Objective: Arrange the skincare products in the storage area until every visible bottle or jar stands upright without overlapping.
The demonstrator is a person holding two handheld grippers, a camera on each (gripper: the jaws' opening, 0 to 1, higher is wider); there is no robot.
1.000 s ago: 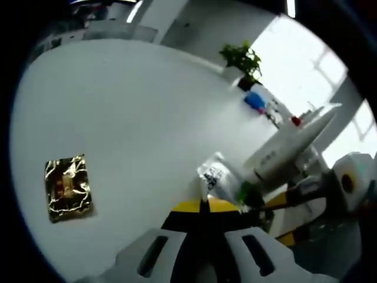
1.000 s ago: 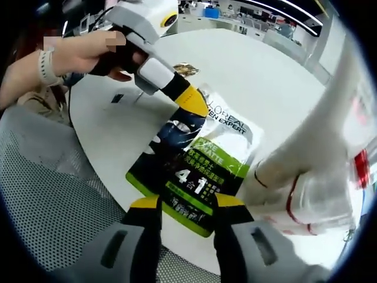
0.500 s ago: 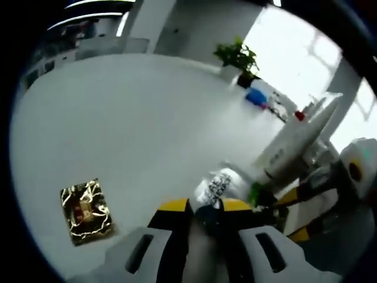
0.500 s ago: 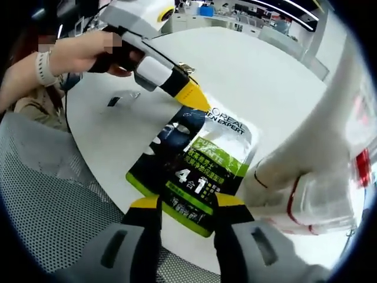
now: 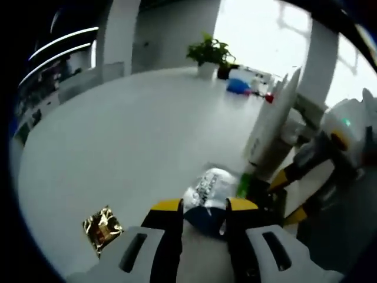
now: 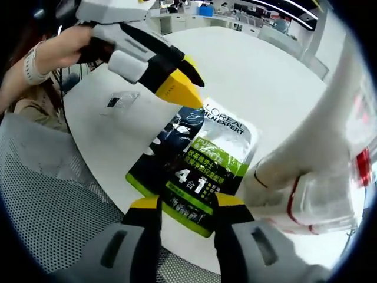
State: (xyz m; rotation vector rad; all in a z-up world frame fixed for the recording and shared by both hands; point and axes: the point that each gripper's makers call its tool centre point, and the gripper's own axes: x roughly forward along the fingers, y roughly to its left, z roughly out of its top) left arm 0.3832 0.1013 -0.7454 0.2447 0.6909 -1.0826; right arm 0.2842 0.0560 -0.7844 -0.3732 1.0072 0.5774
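both grippers are at the sachet on the white table (image 5: 129, 124). in the right gripper view my right gripper (image 6: 181, 207) has its two yellow-tipped jaws at the near edge of the sachet (image 6: 197, 168), a flat green, black and silver pack with "4 in 1" printed on it, lying flat near the table edge. the jaws stand a little apart with the pack's edge between them; i can't tell if they pinch it or only frame it. my left gripper (image 6: 177, 82) comes in from the upper left of that view, its yellow tips just at the far silver end of the pack, with my hand (image 6: 65, 50) and a wristband behind it.

in the left gripper view my left gripper (image 5: 203, 209) shows its jaws parted, and the sachet (image 5: 206, 188) lies just ahead of them and partly between the tips, nothing clamped. my right gripper (image 5: 294, 188) shows at the right, beside a tall white tube (image 5: 271, 130) that stands upright just past the sachet. in the right gripper view the same tube (image 6: 318, 135) is a blurred white shape beside a clear item with red lines that i cannot make out. a gold foil packet (image 5: 103, 229) lies apart on the table to the left. a potted plant (image 5: 207, 53) and a blue thing (image 5: 238, 86) sit at the far edge.
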